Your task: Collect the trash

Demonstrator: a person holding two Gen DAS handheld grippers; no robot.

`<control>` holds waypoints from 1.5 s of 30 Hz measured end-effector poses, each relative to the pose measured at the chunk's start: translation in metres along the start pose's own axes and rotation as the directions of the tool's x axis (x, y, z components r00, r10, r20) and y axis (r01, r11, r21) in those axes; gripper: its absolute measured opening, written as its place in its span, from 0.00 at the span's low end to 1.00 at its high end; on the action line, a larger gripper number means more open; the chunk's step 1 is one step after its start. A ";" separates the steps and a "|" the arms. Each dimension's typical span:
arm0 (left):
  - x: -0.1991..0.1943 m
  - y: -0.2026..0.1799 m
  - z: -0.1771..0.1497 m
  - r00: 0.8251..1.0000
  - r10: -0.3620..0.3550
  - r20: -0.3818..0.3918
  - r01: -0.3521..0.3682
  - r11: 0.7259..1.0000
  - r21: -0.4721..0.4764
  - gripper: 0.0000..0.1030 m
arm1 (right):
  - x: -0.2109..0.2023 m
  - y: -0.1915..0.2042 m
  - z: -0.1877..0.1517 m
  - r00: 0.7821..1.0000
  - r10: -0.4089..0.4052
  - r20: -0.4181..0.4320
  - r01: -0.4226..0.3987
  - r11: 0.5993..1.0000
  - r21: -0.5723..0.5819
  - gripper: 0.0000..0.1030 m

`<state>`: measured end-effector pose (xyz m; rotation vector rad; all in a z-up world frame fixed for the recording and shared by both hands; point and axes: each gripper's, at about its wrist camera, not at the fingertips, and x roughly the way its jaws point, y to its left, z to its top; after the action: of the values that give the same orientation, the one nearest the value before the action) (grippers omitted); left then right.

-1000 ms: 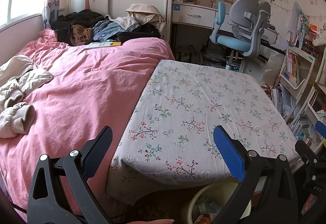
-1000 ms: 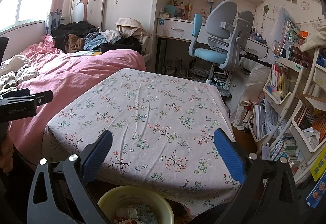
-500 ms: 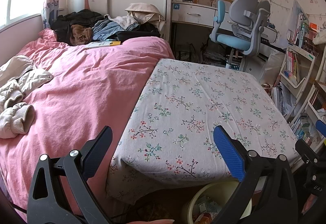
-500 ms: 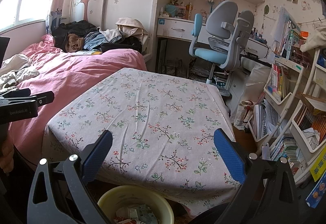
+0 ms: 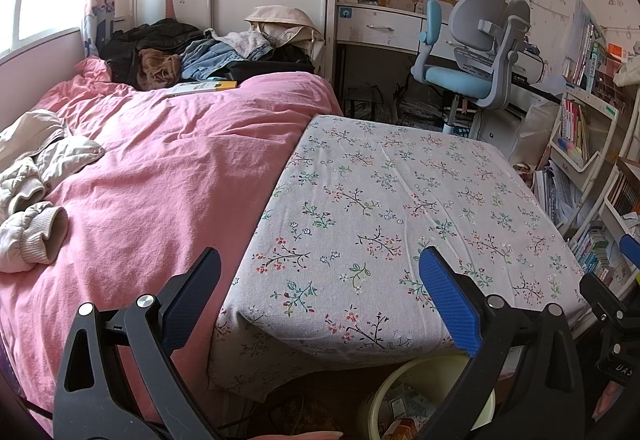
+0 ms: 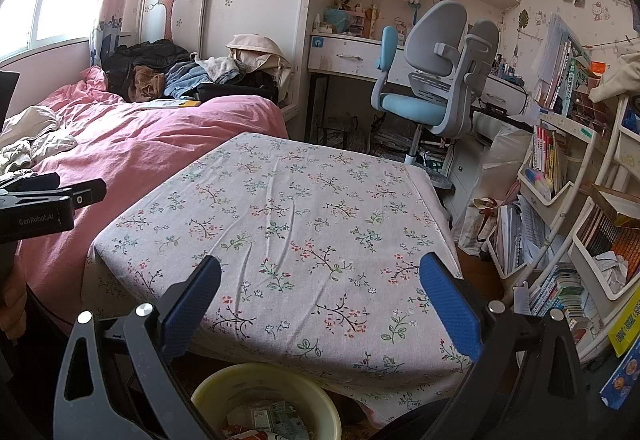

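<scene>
Bedroom clutter rings a floral-covered bench whose top lies bare from edge to edge. Below its near edge stands a pale yellow trash bin, partly tucked under the overhanging cloth, with wrappers and paper scraps inside. Directly above the bin hangs the right gripper, its blue-padded jaws spread wide with nothing between them. The left gripper hovers over the bench's near left corner, jaws likewise spread and holding nothing; the bin's rim shows low between its fingers. To the left, a pink duvet presses right against the bench's side, a cream jacket crumpled on it and a heap of clothes at the far end. To the right, crowded bookshelves stand near the bench, and a blue-and-grey desk chair stands beyond its far edge.
</scene>
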<state>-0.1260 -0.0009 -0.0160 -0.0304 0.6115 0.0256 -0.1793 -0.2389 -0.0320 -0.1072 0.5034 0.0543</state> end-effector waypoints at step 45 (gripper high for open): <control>0.020 -0.029 0.004 0.998 0.010 -0.057 -0.004 0.995 0.100 0.93 | 0.041 -0.025 0.020 0.993 0.092 -0.072 -0.081 0.987 0.137 0.92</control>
<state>-0.1062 -0.0292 -0.0235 0.0685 0.6701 0.0007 -0.1319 -0.2608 -0.0321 0.0440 0.5882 0.1016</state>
